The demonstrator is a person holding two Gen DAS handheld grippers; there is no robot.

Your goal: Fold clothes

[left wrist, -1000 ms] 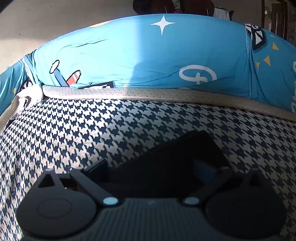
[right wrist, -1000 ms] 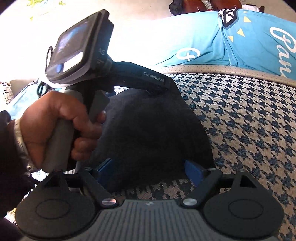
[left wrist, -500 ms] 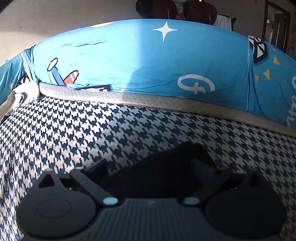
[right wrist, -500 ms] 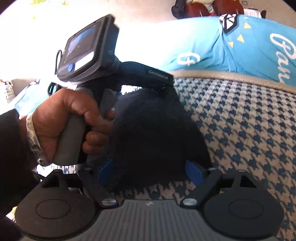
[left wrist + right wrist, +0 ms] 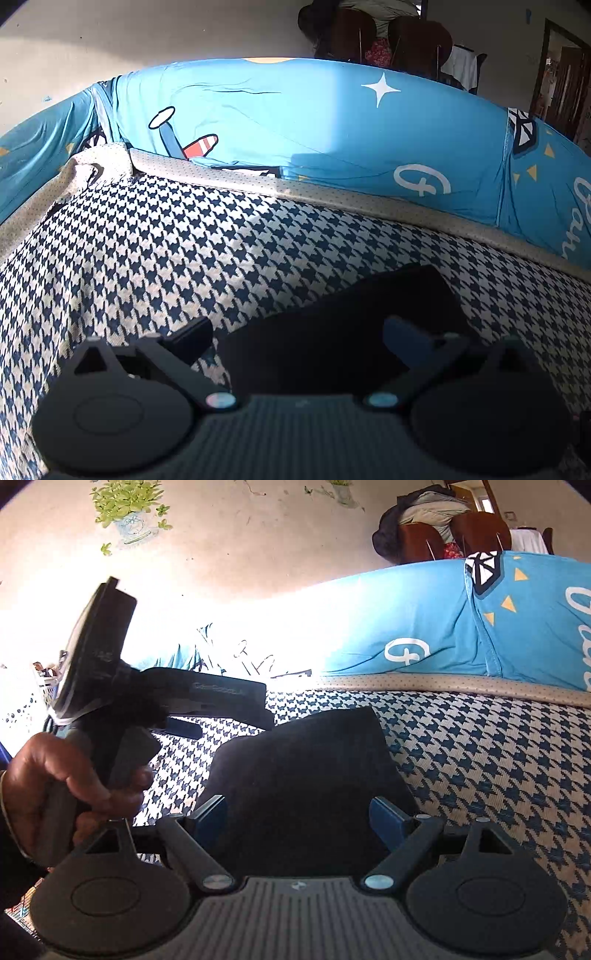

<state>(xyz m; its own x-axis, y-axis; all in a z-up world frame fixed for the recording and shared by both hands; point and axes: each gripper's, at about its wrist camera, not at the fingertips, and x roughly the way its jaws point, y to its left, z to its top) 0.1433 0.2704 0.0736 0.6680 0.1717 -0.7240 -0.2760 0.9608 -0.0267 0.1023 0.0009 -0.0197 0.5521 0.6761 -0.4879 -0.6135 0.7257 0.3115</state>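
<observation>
Your dark garment lies in a compact bundle on the houndstooth bed cover, between both released hand-held grippers, left and right. It looks soft, light, probably limp; pinch a far corner, not the bulk.

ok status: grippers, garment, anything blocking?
Left hand-held gripper open, right hand-held gripper open, both straddling dark folded garment. Garment flat on houndstooth cover. Nothing blocking.

Houndstooth cover lies open rightward; left claw crowds dark garment
</observation>
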